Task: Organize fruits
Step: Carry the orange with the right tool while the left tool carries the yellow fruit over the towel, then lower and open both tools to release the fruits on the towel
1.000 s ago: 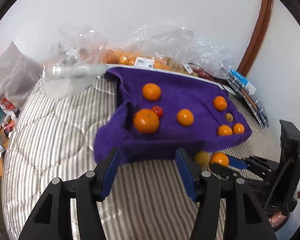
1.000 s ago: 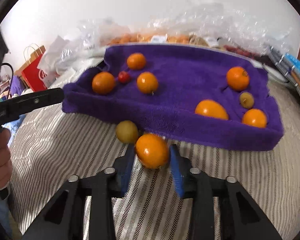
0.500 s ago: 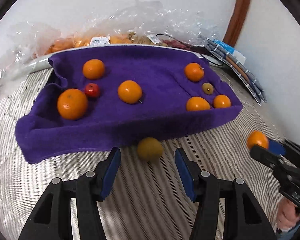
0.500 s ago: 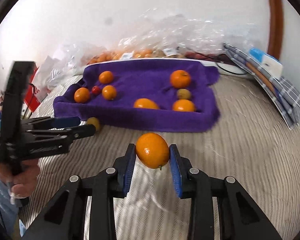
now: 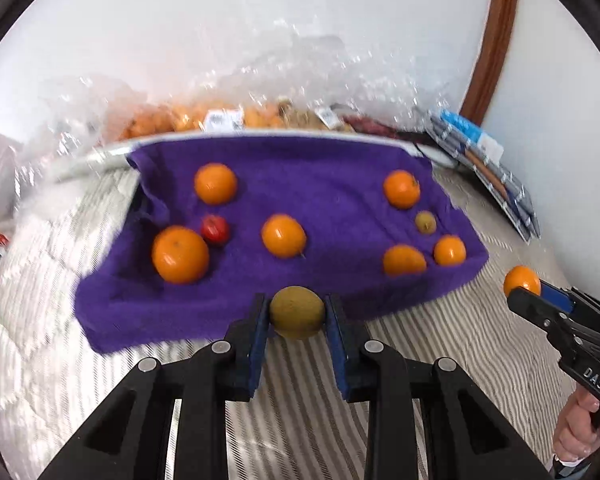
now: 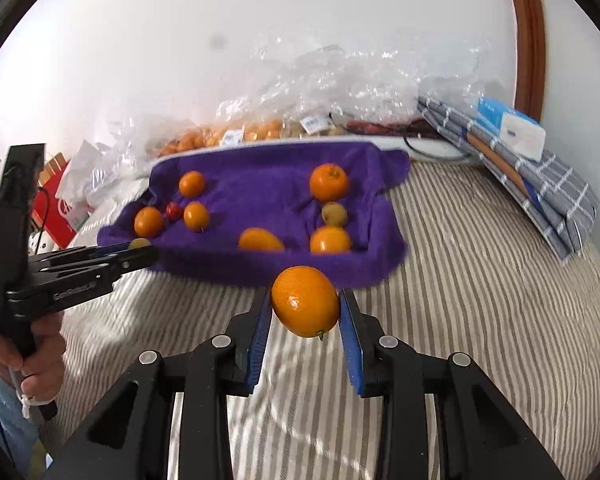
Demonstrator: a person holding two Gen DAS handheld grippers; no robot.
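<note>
Left gripper (image 5: 297, 314): blue pads pressed against both sides of a yellow-green fruit (image 5: 297, 312). The fruit is round, dull-skinned, olive-yellow with a browner underside. It sits at the near edge of the purple towel (image 5: 332, 184), over the striped bedcover (image 5: 308, 412); whether it touches the cover cannot be told.

Right gripper (image 6: 305, 312): pads closed on an orange (image 6: 305, 301). This fruit is oval, glossy, bright orange, with a small stem nub at its lower end. It is held clear above the bedcover, just in front of the towel's near edge. In the left wrist view the same fruit shows at the far right, at the tip of the other tool.

Towel contents, left wrist view:
- Left group: a large orange (image 5: 180, 255), a small red fruit (image 5: 215, 229) just beside it, an orange behind (image 5: 215, 183), and one toward the middle (image 5: 283, 236) with a short stem.
- Right group: an orange at the back (image 5: 401, 189), a small brownish-green fruit (image 5: 425, 222) below it, and two oranges (image 5: 404, 260) (image 5: 449, 251) near the front edge.

The towel is rumpled, its left edge folded up.

Behind the towel: crinkled clear plastic bags (image 6: 340, 80) holding more orange fruit, with white price labels. To the right, a folded grey checked cloth (image 6: 540, 188) leans near the wall with a white and blue box (image 6: 512, 128) on it. A red bag (image 6: 56, 216) stands at the far left in the right wrist view.
</note>
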